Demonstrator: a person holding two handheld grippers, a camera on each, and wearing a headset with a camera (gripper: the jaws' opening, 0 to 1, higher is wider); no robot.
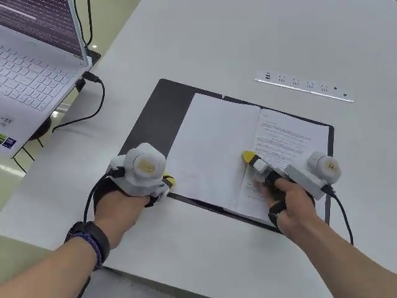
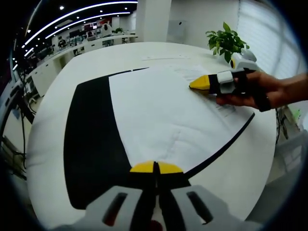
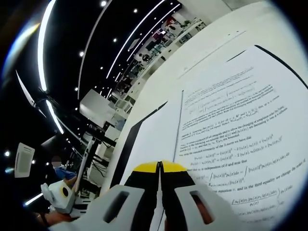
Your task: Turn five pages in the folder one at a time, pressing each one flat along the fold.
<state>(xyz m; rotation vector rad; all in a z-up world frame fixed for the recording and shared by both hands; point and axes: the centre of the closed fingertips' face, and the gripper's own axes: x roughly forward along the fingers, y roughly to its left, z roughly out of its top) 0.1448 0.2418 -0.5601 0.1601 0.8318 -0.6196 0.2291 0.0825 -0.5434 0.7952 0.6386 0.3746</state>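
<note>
Plainly the folder (image 1: 155,118) lies open on the white surface (image 1: 217,49), its matte black cover under thin, smooth paper: a blank sheet (image 1: 211,149) on the left, a printed page (image 1: 291,139) on the right. The right claw (image 1: 249,158), yellow tips clenched on nothing, sits at the fold (image 1: 256,127) (pressing, I judge). The left claw (image 1: 167,181), also clenched empty, sits at the folder's near edge. How many of the five turns are done cannot be told.

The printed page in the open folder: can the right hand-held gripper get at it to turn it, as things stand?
Probably yes. The right hand-held gripper sits shut over the printed page near the fold, nothing lies on it, and the left hand-held gripper is off at the folder's other side.
</note>
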